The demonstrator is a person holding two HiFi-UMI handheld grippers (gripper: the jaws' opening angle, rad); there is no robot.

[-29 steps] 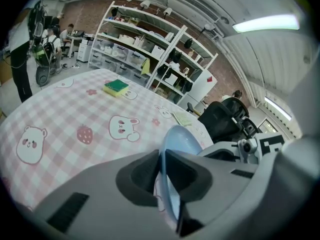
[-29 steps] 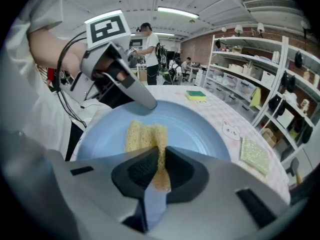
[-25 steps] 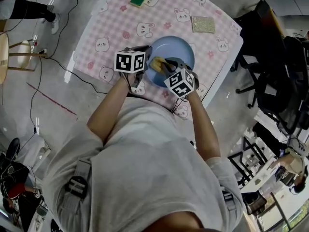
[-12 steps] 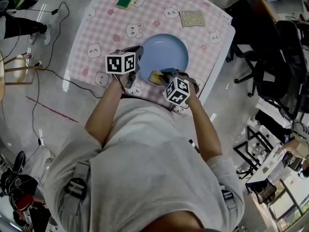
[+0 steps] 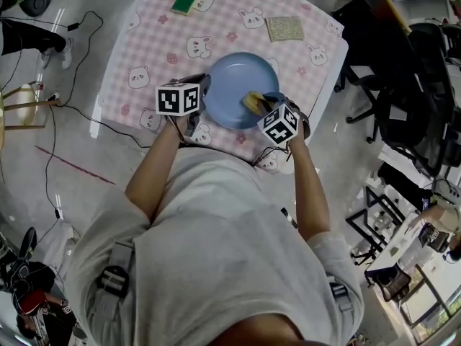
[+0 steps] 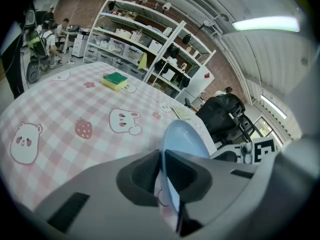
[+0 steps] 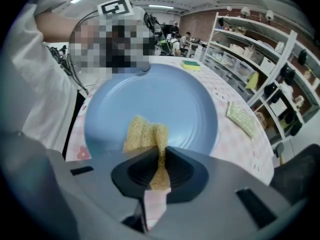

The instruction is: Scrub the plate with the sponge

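- Both left gripper (image 6: 167,184) jaws pinch a round pale-blue plate (image 6: 182,139) by its near rim.
- The right gripper (image 7: 159,171) clenches a yellow porous sponge (image 7: 142,134) onto it.

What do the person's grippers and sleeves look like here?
The left gripper and right gripper each carry a white cube with black square markers. Their tongs are grey with dark inner pads. The person wears a light grey short-sleeved shirt.
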